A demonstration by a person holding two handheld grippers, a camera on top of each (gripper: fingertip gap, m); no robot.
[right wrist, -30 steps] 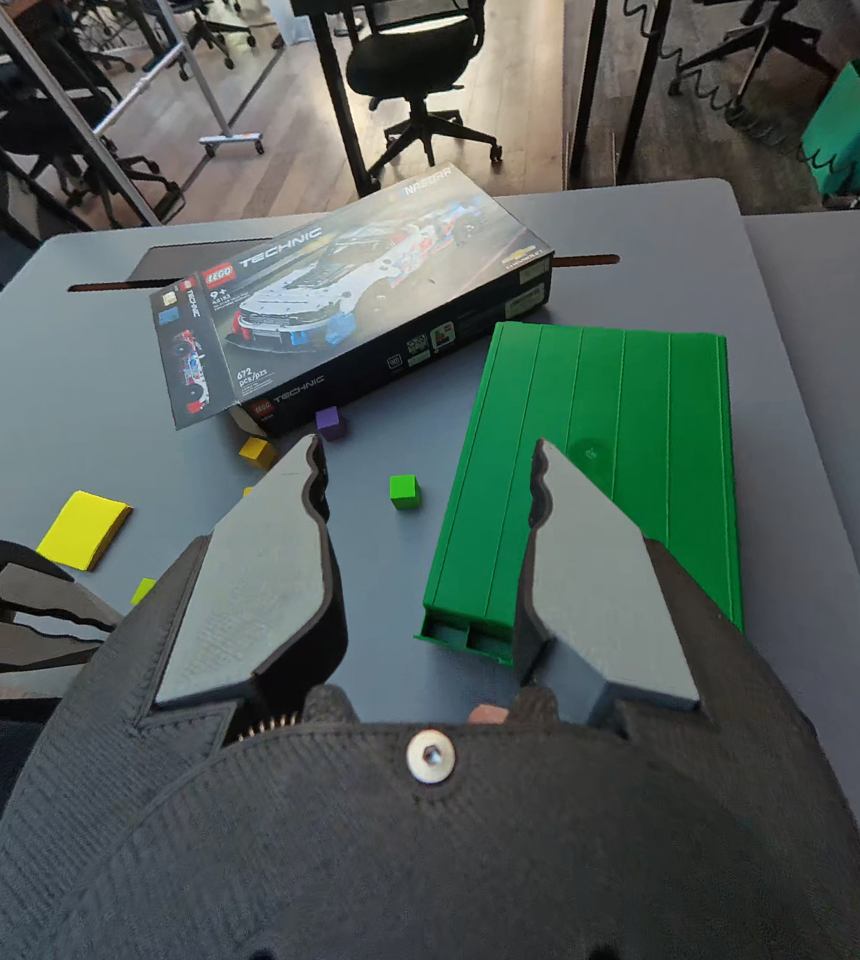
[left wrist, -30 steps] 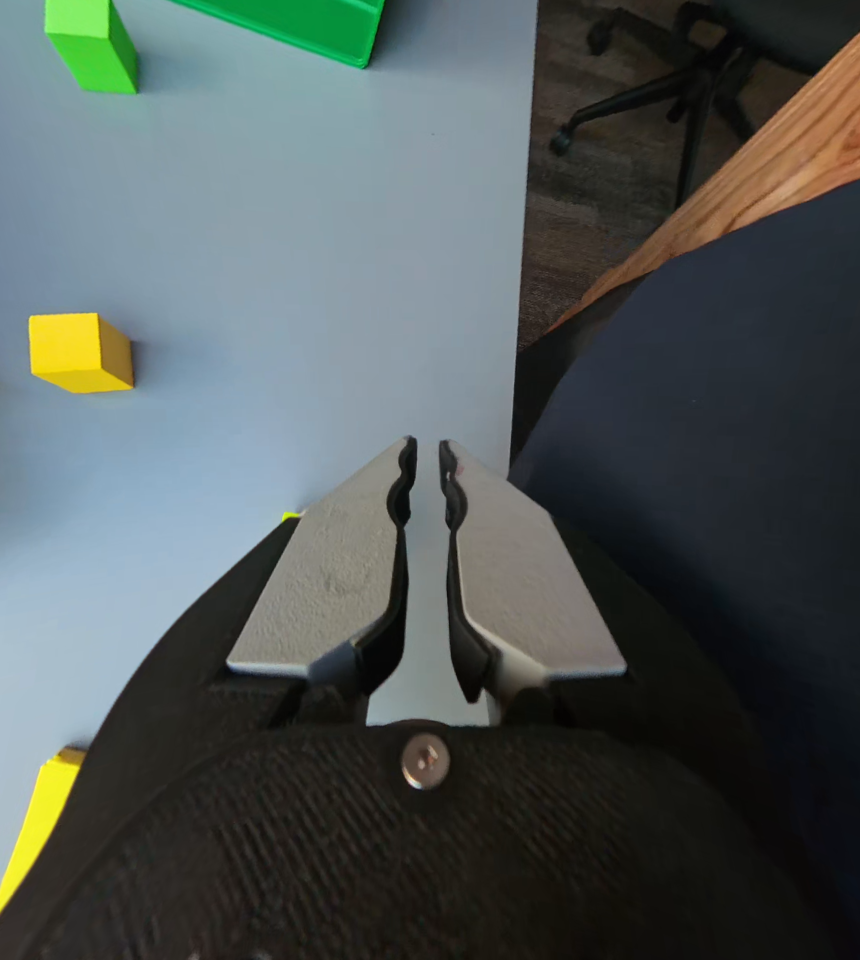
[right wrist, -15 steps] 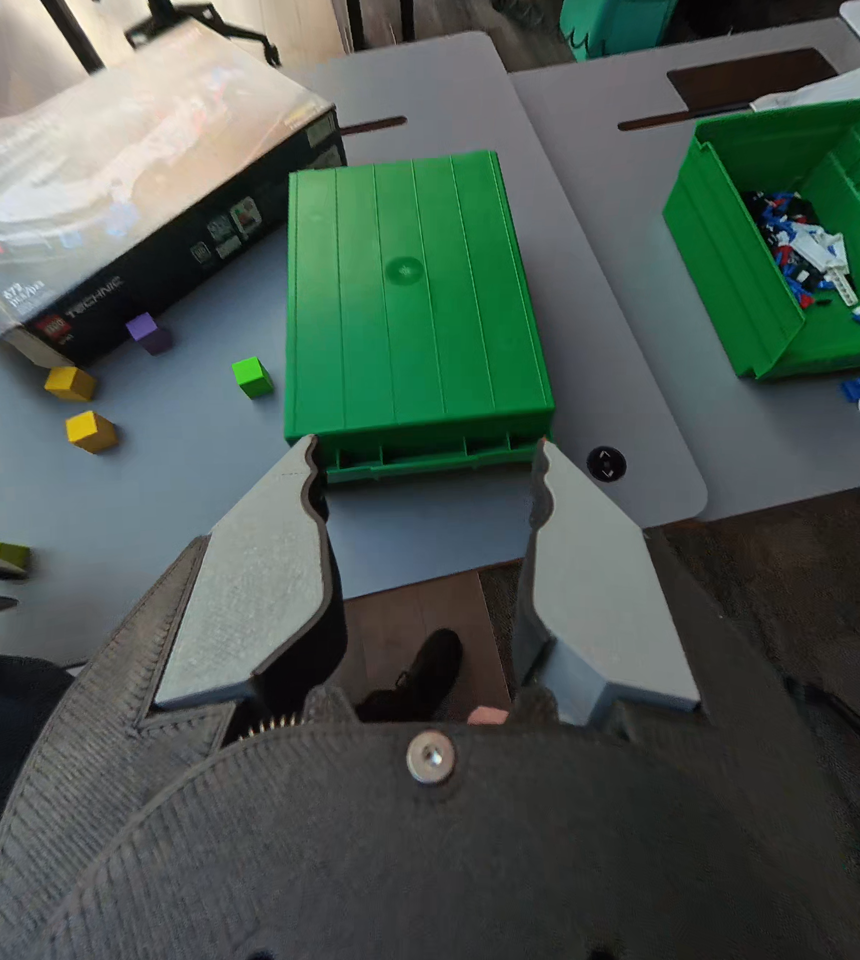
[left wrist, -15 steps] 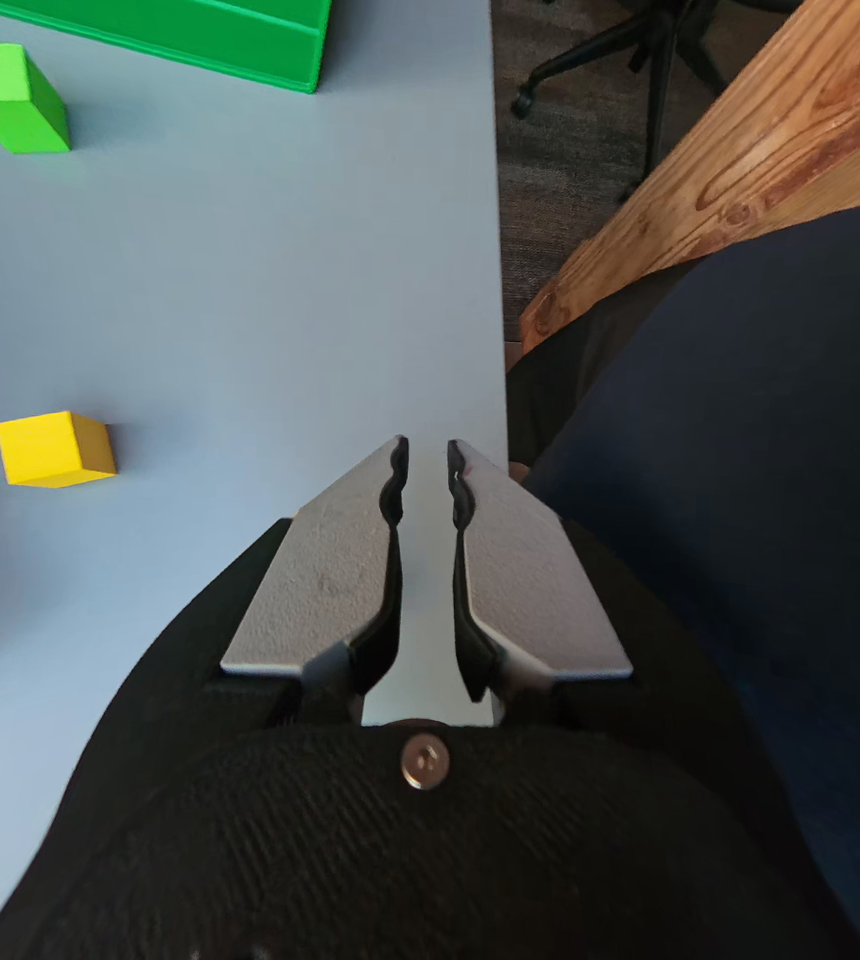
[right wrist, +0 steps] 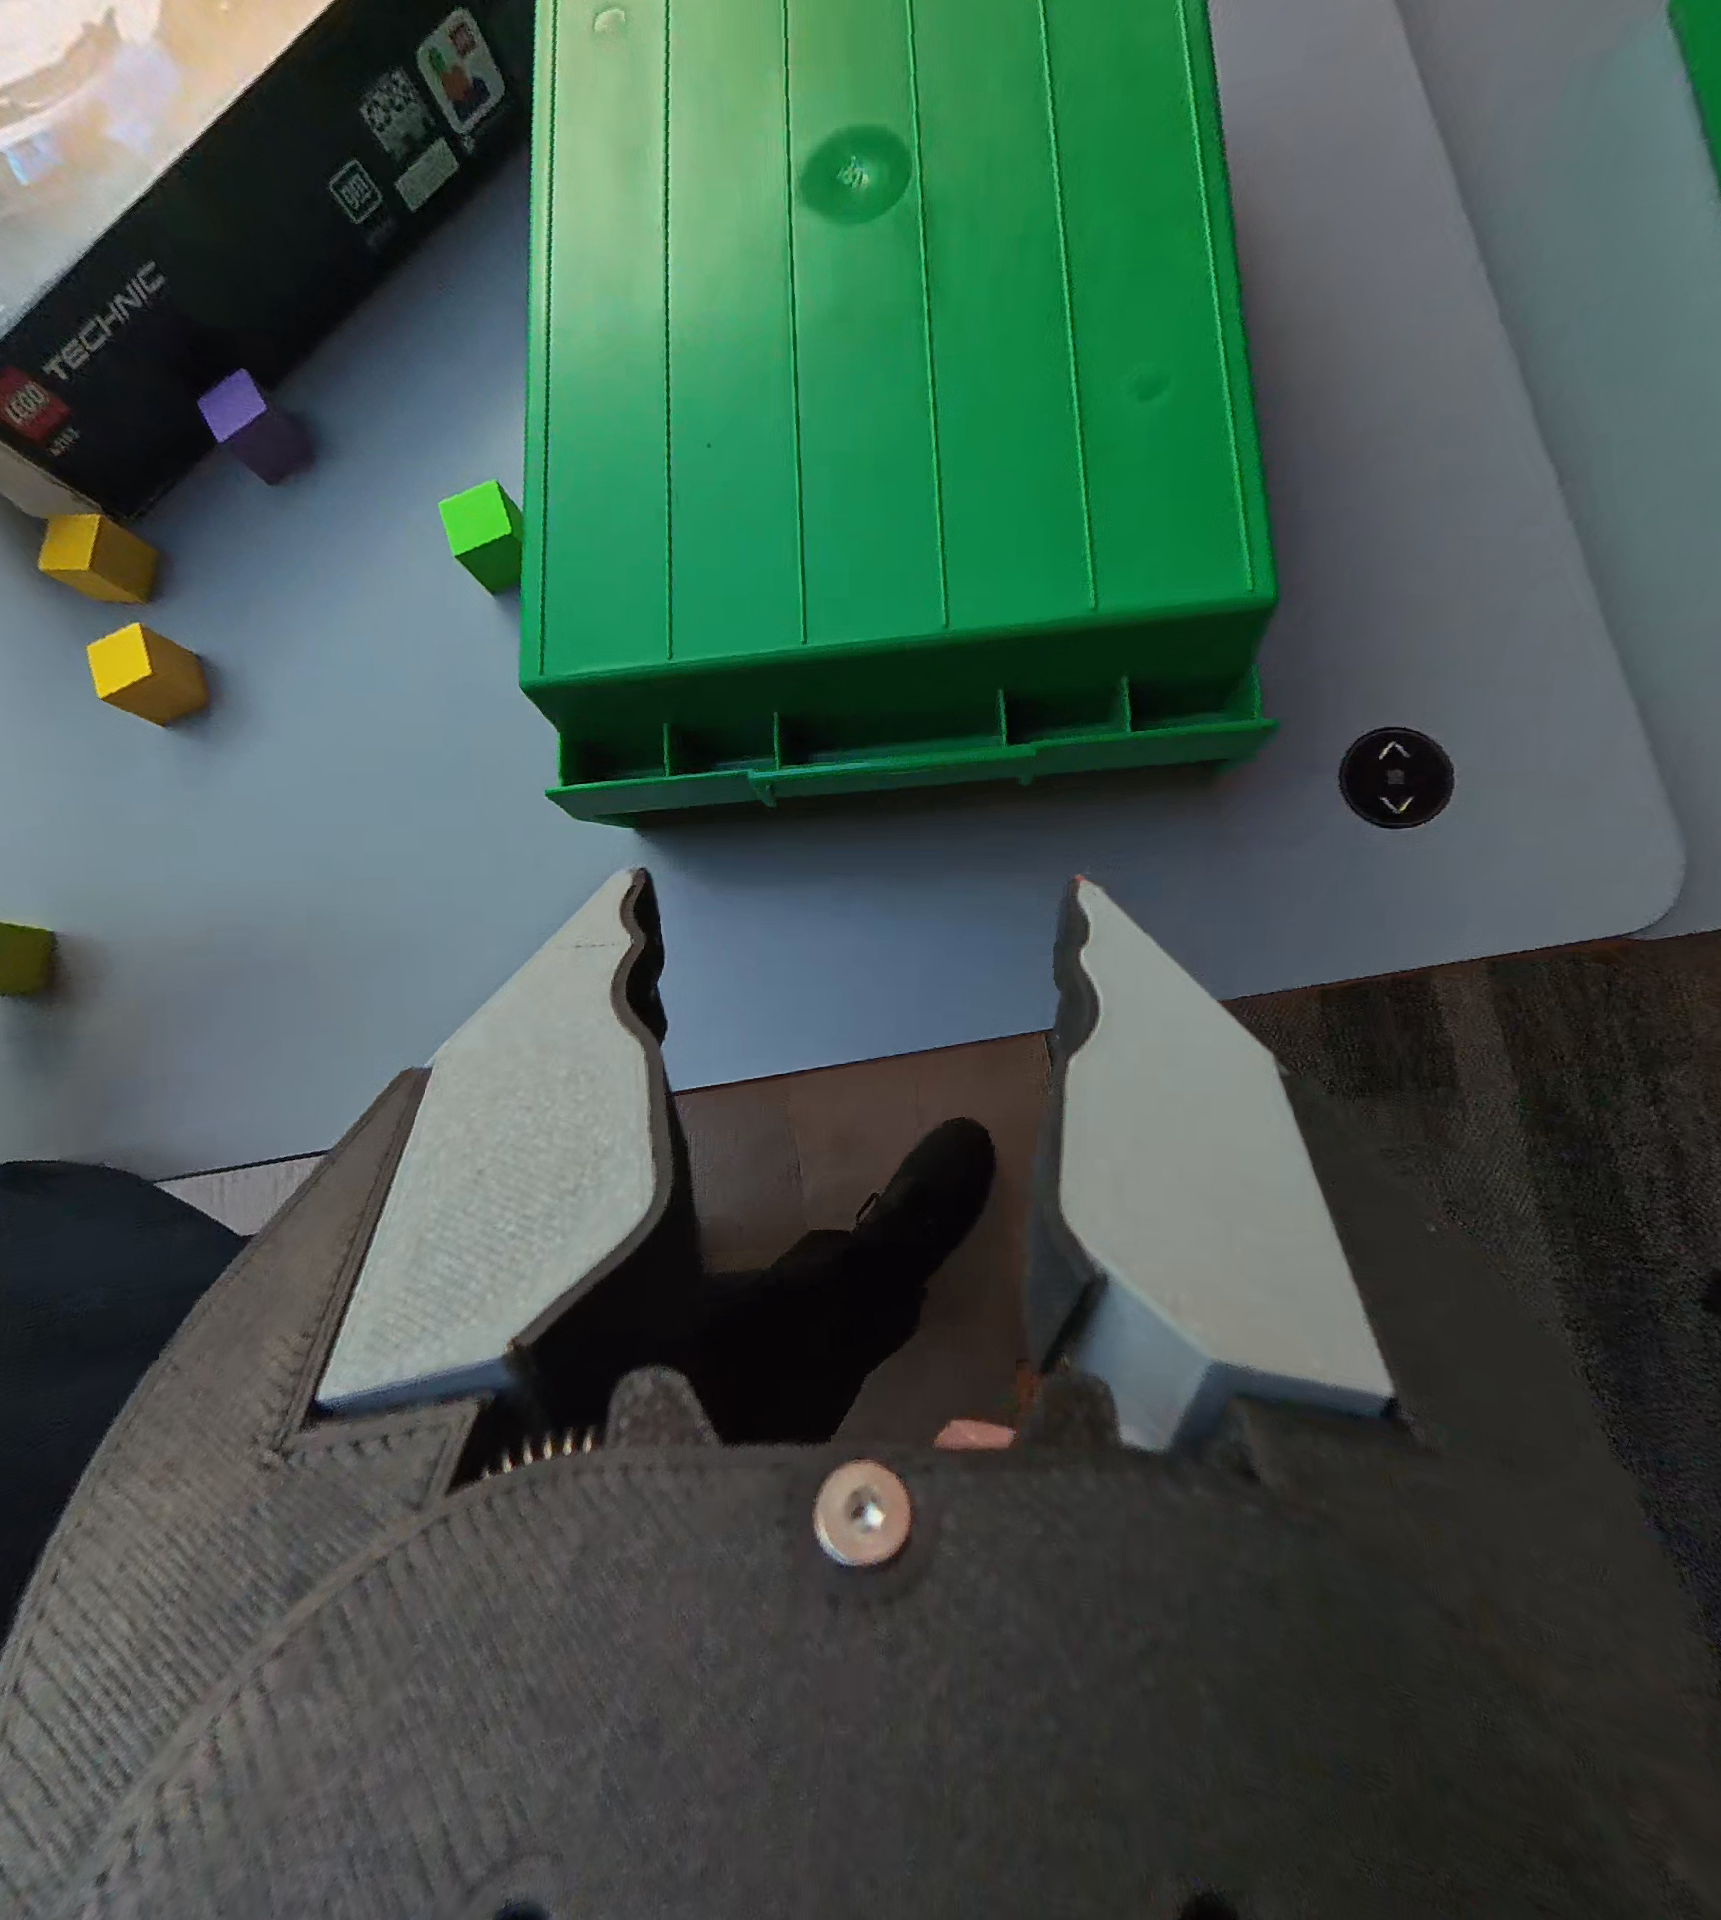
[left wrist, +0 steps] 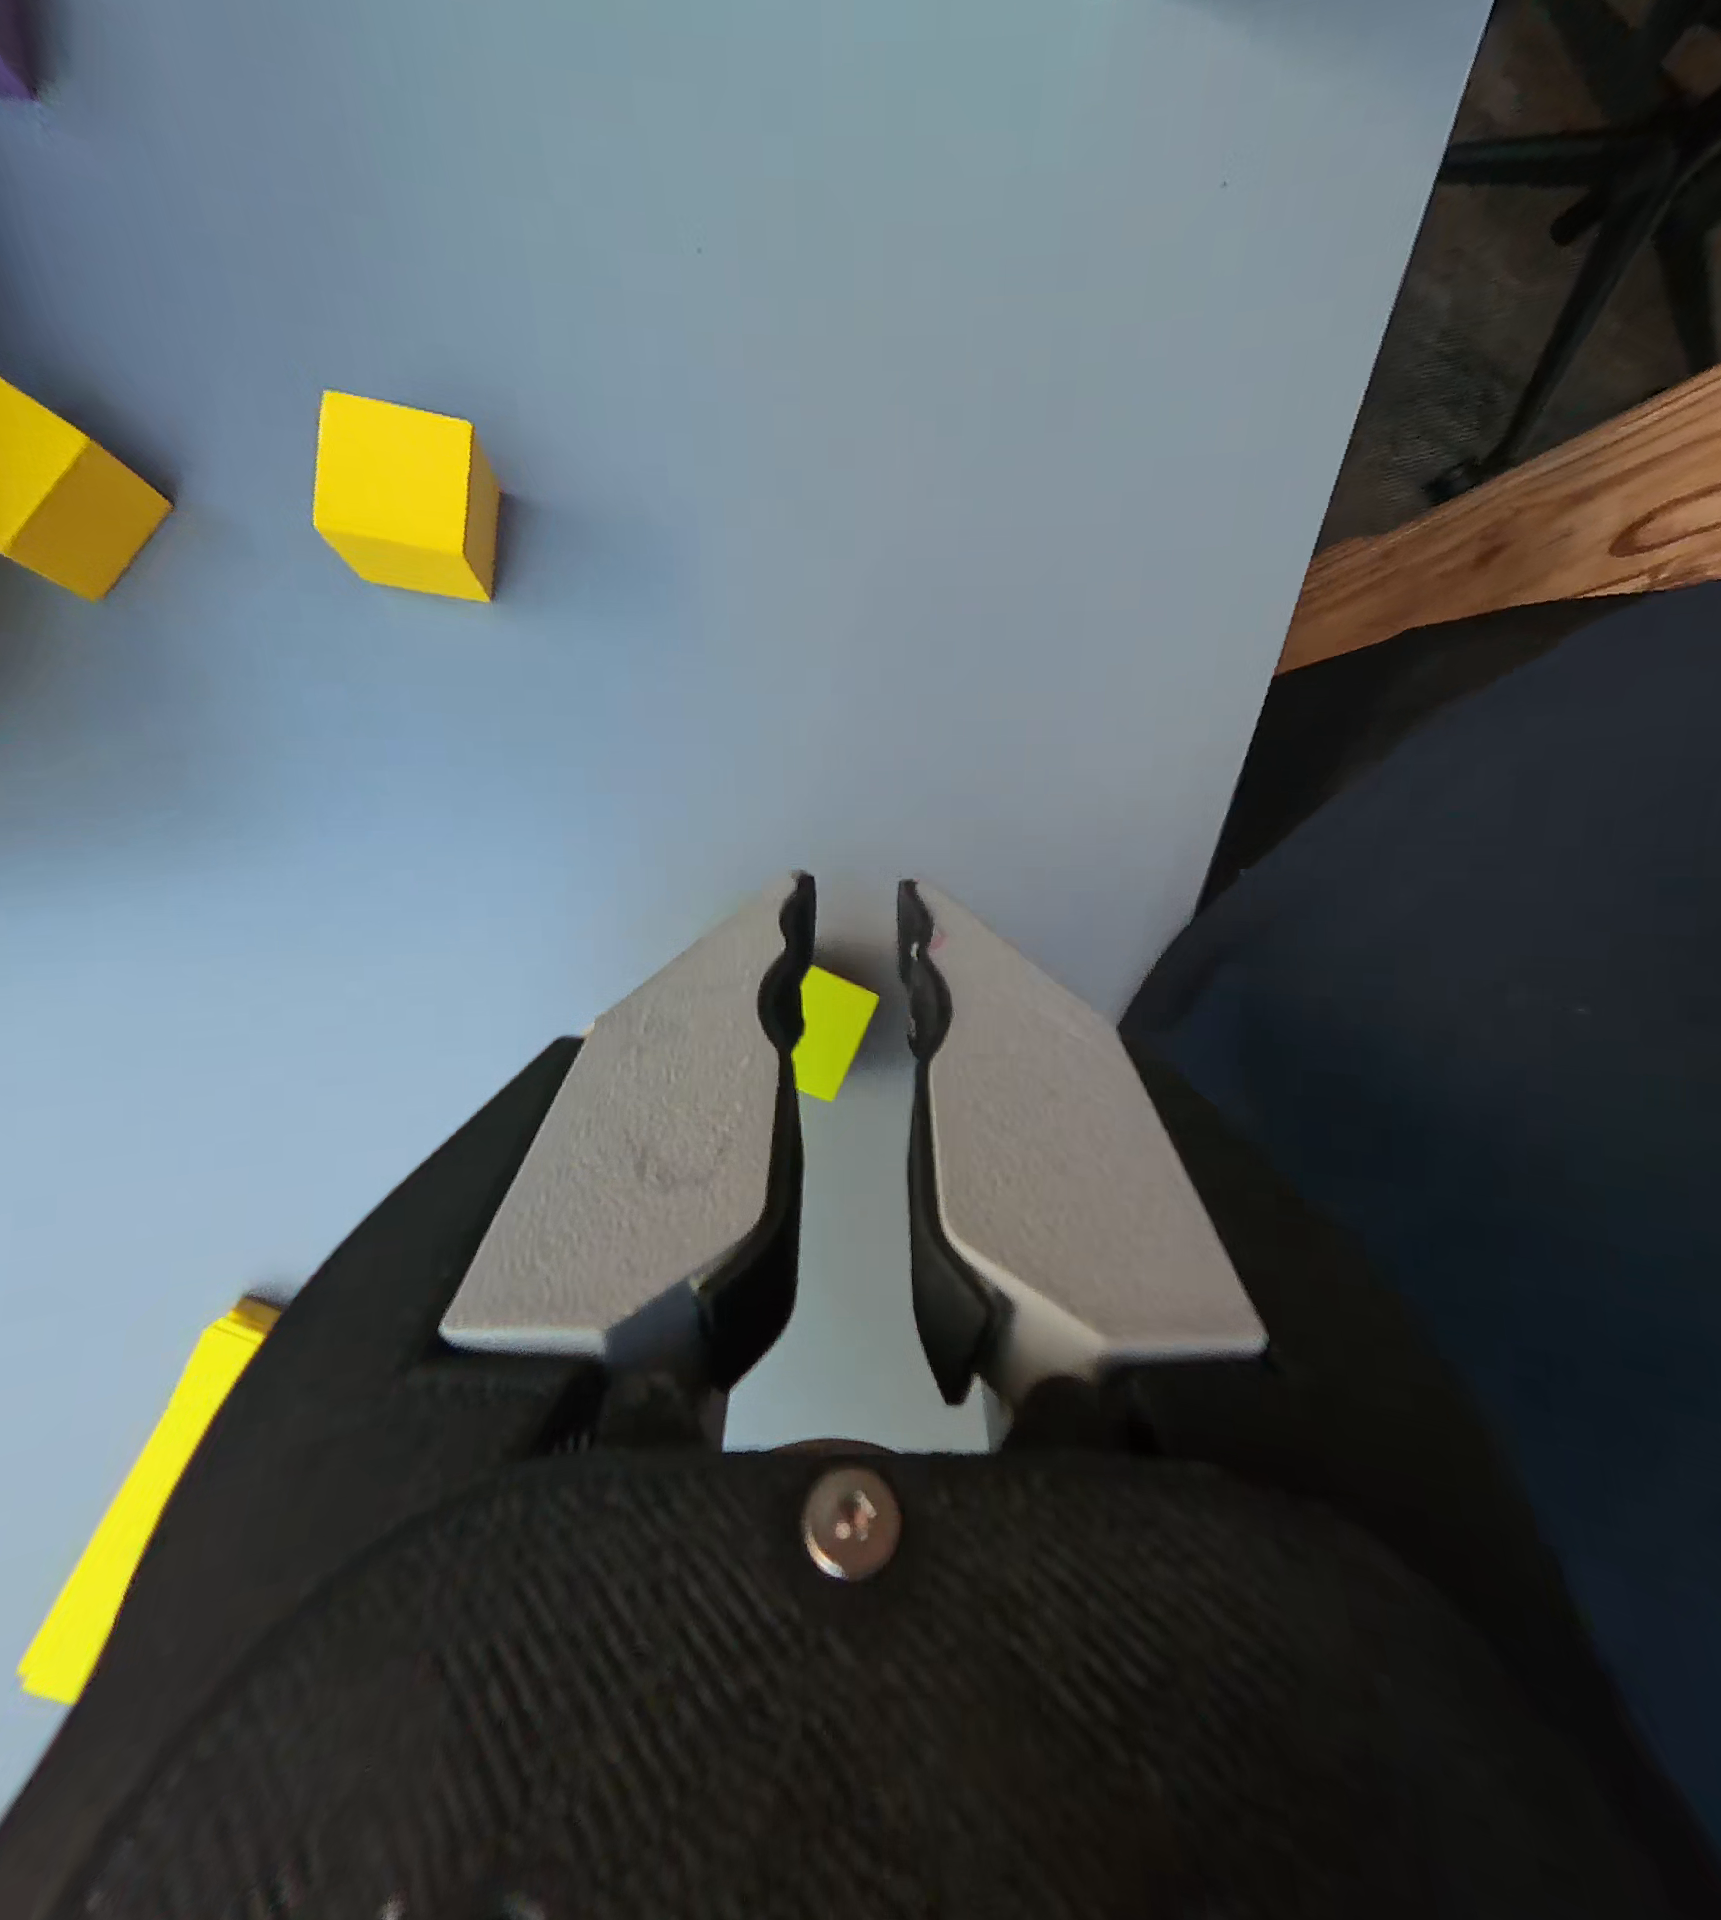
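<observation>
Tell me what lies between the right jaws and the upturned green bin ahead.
Nothing: in the right wrist view only bare grey table separates the open right gripper from the upturned green bin.

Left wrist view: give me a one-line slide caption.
Left gripper over grey table, lime block between slightly parted fingers, two yellow blocks beyond.

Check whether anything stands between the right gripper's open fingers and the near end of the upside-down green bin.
Nothing visible does. Only bare table lies between the right gripper and the green bin; the green cube sits off to the left.
</observation>
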